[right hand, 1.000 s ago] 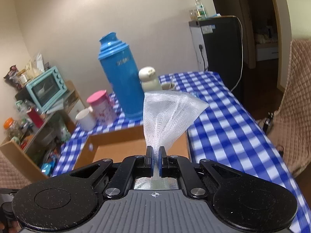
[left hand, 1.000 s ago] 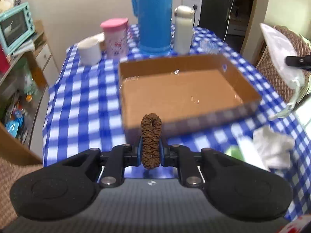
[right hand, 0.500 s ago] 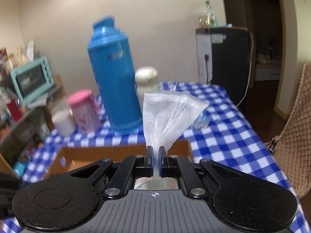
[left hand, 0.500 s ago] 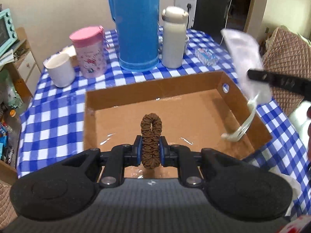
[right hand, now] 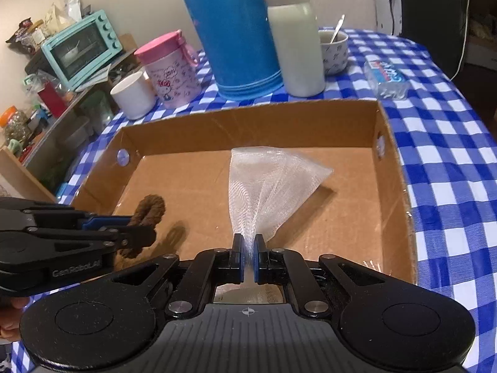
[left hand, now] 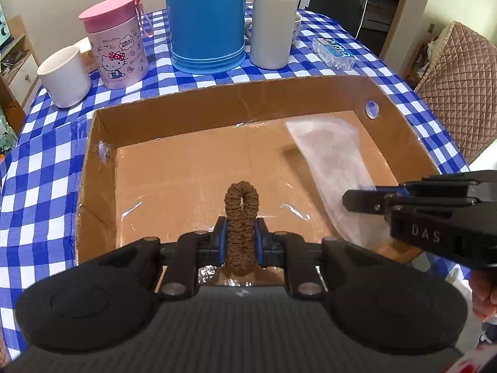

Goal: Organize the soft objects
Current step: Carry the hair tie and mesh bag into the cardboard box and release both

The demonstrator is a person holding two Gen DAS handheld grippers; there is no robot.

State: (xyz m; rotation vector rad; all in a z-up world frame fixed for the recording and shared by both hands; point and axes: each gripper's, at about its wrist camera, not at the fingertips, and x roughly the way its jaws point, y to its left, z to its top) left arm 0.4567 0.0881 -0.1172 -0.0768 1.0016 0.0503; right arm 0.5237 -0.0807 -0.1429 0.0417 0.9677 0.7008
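A: Brown scrunchie pinched in left gripper, white mesh clamped tight in right gripper; both low over the cardboard box.

B: Drop well inside the walls, apart; just part the fingers. Box contents?

A: Bare, only tape glare; mesh end maybe brushing the floor.

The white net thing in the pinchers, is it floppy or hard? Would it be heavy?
Probably floppy: the white net bunches to a thin pinch in the right gripper and fans out above. Likely very light, since you can see the cardboard box through it.
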